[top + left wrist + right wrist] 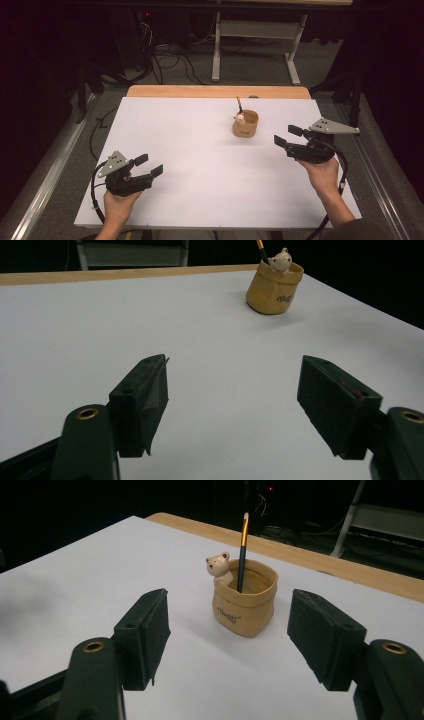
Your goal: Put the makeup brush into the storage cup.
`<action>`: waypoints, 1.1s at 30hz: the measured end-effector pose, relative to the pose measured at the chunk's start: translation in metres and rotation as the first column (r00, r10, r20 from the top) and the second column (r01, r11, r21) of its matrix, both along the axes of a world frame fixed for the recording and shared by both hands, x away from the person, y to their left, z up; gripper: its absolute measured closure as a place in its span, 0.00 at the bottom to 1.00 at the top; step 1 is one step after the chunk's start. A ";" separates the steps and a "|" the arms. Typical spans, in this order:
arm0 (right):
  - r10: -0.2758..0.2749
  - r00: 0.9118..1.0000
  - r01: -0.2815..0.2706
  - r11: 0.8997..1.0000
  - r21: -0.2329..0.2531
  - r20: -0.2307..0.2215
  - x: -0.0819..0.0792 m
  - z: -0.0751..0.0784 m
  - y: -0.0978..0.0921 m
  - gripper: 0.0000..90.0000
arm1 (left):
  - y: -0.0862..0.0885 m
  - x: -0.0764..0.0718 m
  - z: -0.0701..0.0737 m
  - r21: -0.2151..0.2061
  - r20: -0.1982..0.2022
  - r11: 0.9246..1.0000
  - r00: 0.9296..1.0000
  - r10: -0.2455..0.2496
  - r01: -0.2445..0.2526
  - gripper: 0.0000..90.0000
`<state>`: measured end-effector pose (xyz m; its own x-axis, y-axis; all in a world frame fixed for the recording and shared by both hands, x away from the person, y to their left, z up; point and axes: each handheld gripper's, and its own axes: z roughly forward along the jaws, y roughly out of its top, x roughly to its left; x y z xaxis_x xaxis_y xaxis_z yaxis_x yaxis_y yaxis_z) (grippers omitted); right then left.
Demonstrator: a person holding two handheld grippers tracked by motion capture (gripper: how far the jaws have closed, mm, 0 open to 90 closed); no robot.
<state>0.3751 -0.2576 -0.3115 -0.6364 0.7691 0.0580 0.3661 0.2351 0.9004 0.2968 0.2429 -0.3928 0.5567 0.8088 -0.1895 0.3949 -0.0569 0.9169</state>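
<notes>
A: Item 1, L side?
B: Left gripper [149, 166], near front-left of white table [200, 190]. Jaws wide apart, nothing betw. them, pointing twd the far right.

A: Item 2, middle?
B: Tan holder cup [245, 124], upright, right of centre, twd far edge. Small bear figure [240, 118] at its rim; pencil [239, 104] standing inside.

A: Item 3, R side?
B: Right gripper [287, 136], near the cup's right. Jaws apart, empty; cup lies beyond them, not touching.

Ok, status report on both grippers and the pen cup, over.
Left gripper open, empty. Right gripper open, facing pen cup. Pencil upright inside. Path clear.
</notes>
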 end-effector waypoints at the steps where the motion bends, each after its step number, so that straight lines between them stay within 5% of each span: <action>1: 0.005 1.000 -0.005 1.000 0.000 0.006 -0.001 0.000 0.000 0.39 | 0.001 0.000 0.000 -0.002 0.000 1.000 1.000 0.002 -0.002 0.32; 33: 0.038 0.999 -0.038 0.999 0.021 0.005 -0.026 -0.011 0.001 0.39 | 0.001 0.000 0.000 -0.002 -0.003 1.000 1.000 0.002 -0.002 0.32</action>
